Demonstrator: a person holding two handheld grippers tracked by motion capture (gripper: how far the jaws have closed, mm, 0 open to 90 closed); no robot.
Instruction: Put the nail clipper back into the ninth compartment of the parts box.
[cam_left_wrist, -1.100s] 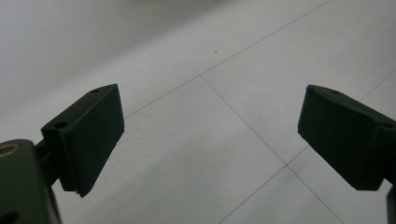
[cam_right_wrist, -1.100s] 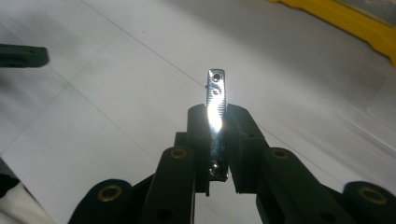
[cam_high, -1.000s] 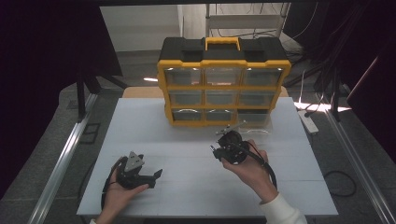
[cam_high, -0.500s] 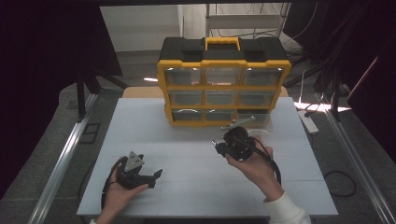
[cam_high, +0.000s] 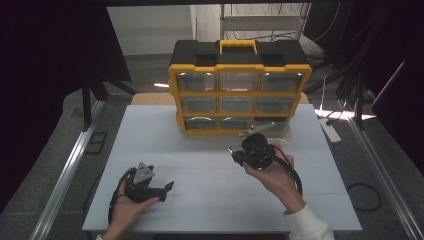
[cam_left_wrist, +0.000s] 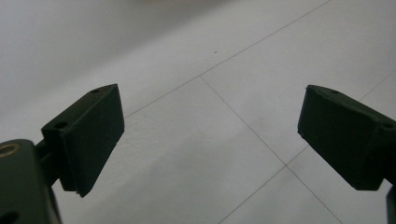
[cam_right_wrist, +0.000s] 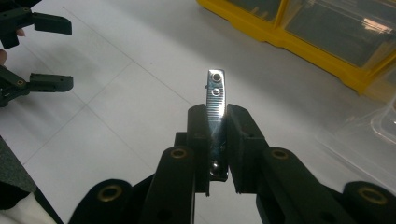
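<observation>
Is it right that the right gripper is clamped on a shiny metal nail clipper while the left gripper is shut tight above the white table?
Not quite. The left gripper is open, its jaws wide apart over the white table, as the left gripper view shows. The rest holds: the right gripper is clamped on the shiny metal nail clipper.

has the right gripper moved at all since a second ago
Yes, slightly. In the high view the right gripper, shut on a metal nail clipper, has shifted a little toward the yellow organizer and to the right.
</observation>
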